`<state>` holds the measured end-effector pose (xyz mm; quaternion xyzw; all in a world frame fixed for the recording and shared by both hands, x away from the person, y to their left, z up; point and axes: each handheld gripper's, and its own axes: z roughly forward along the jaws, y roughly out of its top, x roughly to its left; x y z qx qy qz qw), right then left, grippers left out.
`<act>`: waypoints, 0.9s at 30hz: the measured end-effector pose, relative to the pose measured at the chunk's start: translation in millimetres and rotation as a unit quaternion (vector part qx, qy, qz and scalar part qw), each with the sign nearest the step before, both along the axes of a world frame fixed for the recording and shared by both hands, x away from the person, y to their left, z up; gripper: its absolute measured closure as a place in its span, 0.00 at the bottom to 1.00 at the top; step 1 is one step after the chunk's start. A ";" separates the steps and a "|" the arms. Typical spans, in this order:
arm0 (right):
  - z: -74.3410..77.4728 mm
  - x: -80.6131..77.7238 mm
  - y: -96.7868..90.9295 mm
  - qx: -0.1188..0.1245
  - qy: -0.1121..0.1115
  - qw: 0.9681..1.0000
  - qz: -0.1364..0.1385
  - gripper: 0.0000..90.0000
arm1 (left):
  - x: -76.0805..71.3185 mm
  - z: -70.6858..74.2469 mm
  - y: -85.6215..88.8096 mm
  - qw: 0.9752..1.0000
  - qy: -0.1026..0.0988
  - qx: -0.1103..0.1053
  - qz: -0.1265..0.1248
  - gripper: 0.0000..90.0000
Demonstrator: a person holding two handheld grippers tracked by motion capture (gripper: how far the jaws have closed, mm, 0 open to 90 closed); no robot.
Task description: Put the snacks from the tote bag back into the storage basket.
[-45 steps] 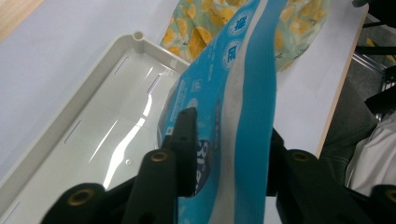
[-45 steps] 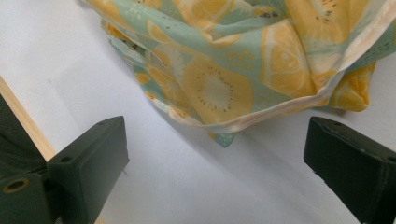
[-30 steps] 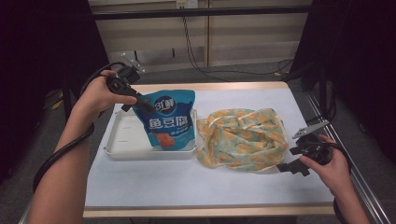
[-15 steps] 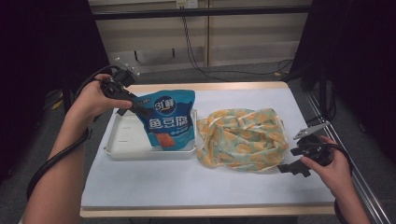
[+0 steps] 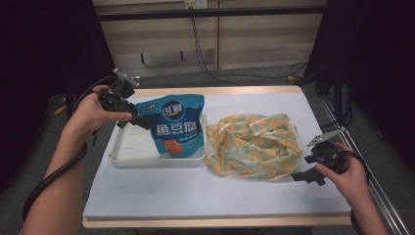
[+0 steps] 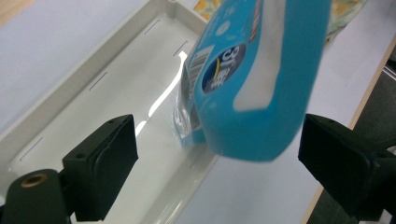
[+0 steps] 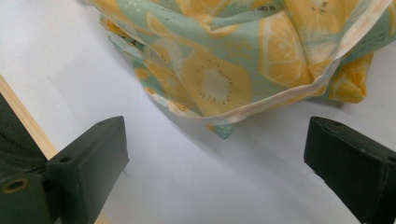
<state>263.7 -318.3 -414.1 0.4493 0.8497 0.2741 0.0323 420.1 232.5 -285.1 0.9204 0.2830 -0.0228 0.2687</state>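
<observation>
I've got the blue snack pouch (image 5: 177,128) standing in the white tray (image 5: 128,152), leaning a little toward the fruit-print cloth bag (image 5: 254,146) that lies just beside the tray on the table (image 5: 195,196); propped like that, its top edge is easy to reach. My left gripper (image 5: 142,123) sits at the pouch's upper left corner with its jaws spread wide; in the left gripper view the pouch hangs between them but neither pad presses on it. My right gripper (image 5: 299,177) waits near the cloth bag's near corner, jaws wide apart on nothing, ready to take the fabric. Compared with a second ago, the left jaws have just been opening off the pouch, the left hand has drawn back to the left, and the pouch now stands alone in the tray.
</observation>
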 end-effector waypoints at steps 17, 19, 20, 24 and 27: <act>1.5 0.8 0.9 0.002 0.003 1.000 -0.004 0.06 | -12.4 -18.0 11.9 1.000 0.001 -0.024 0.003 0.13; 1.9 1.1 0.8 0.000 0.002 1.000 -0.002 0.06 | -13.5 -21.0 11.7 1.000 0.003 -0.025 0.002 0.13; 1.7 1.4 1.0 0.002 0.002 1.000 0.000 0.06 | -14.3 -22.6 11.2 1.000 0.004 -0.027 0.004 0.13; 2.3 2.4 1.8 0.001 0.001 1.000 0.002 0.06 | -17.3 -25.5 10.5 1.000 0.003 -0.029 0.003 0.13; 3.4 2.8 1.5 0.002 -0.001 1.000 0.002 0.06 | -20.5 -28.0 10.0 0.999 0.002 -0.032 0.005 0.13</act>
